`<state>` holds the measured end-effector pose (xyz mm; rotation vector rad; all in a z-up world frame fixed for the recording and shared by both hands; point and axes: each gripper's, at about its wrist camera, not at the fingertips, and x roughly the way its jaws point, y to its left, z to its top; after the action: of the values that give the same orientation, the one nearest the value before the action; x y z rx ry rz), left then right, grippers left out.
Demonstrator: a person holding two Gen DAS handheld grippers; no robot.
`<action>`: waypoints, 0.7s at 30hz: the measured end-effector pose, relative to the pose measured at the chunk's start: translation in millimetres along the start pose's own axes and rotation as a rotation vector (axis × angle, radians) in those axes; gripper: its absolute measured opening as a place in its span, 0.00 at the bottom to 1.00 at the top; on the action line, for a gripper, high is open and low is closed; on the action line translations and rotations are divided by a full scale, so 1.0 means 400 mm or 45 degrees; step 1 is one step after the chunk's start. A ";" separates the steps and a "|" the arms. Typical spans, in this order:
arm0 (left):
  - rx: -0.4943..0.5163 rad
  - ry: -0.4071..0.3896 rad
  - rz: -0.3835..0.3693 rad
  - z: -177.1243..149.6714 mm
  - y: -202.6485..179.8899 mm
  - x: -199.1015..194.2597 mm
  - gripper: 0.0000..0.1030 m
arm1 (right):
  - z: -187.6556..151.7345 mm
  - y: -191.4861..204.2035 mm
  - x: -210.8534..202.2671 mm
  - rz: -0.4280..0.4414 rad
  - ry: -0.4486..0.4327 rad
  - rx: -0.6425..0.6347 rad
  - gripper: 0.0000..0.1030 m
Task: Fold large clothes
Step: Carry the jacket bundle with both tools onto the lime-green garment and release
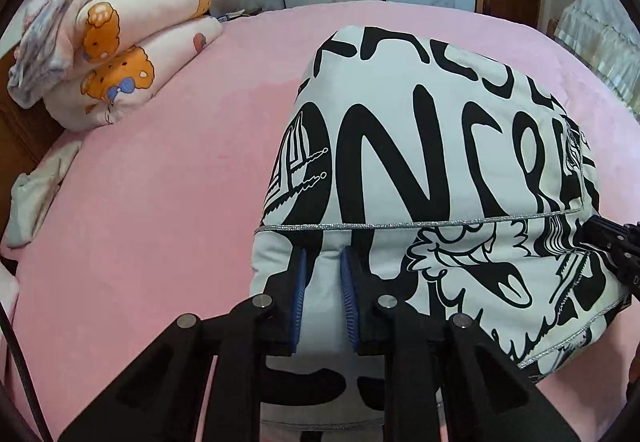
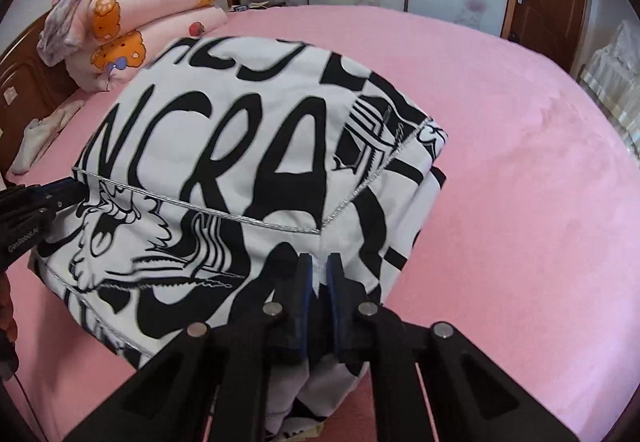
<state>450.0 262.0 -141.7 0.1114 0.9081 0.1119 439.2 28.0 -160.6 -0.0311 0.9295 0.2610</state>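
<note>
The black-and-white printed garment (image 1: 420, 170) is held over the pink bed (image 1: 160, 182), its near edge pinched by both tools. Left gripper (image 1: 323, 274) and right gripper (image 2: 318, 278) are clamped on fabric (blue pads barely apart).

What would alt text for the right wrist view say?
The right gripper pinches the near edge of a white garment with bold black lettering, lifted over a pink bed. The left gripper holds its far side; folded blankets sit behind.
</note>
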 end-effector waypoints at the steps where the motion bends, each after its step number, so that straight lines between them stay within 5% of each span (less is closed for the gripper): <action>1: 0.005 -0.003 0.013 0.001 -0.004 0.003 0.16 | -0.003 -0.007 0.002 0.015 -0.005 0.020 0.05; 9: -0.033 -0.012 0.000 0.003 0.005 -0.018 0.19 | 0.011 0.003 -0.019 0.012 0.003 0.012 0.06; 14: -0.044 -0.034 -0.011 -0.013 -0.011 -0.074 0.74 | 0.003 -0.012 -0.067 0.043 0.002 0.033 0.09; 21: -0.066 -0.060 0.006 -0.028 -0.038 -0.218 0.87 | -0.011 -0.030 -0.198 0.021 0.014 0.043 0.10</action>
<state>388.8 235.0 -82.9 0.0679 0.8575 0.1366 393.5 -0.6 -101.4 0.0061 0.9450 0.2610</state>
